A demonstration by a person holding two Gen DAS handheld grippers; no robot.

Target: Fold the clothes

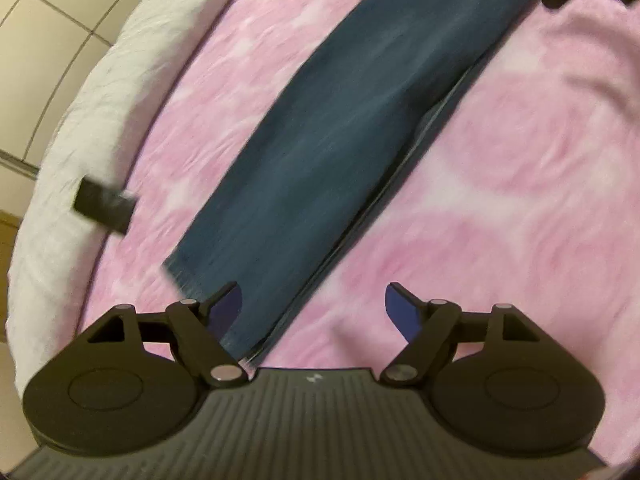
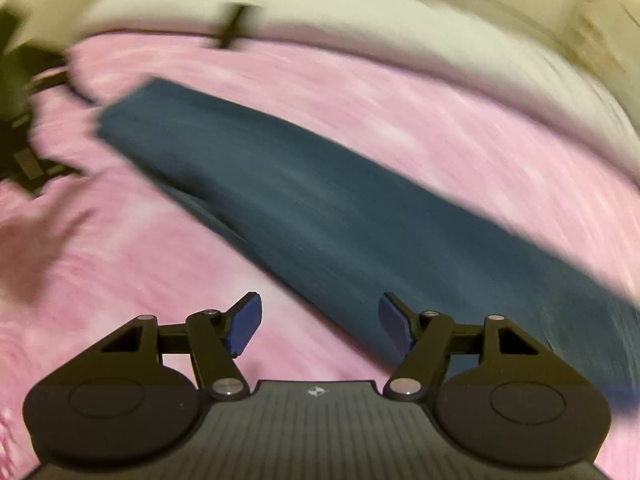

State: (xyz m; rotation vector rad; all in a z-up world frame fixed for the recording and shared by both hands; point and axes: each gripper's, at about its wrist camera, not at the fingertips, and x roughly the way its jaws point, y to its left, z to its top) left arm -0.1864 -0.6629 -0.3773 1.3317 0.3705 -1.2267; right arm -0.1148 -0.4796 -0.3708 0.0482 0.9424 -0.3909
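Here are the dark blue trousers (image 1: 332, 152), folded lengthwise into one long narrow strip, lying flat on the pink blanket (image 1: 500, 184) that covers the bed, running slantwise across it. One short end lies toward the white-sheeted edge of the bed (image 1: 80, 92), the layered long edge showing on the side away from that edge. Left gripper (image 1: 313, 307) sits right above the near end of the strip, fingers (image 1: 224, 308) spread wide, blue pads clear of the cloth, nothing gripped. Right gripper (image 2: 320, 322) is over the blanket beside the trousers (image 2: 320, 208), its fingers (image 2: 244, 328) also wide apart and empty; the right-hand pad stands in front of the cloth's edge, and contact can't be told through the blur. A small black object (image 1: 105, 205) rests where the blanket meets the white sheet. Tiled floor (image 1: 36, 20) shows beyond the bed's edge
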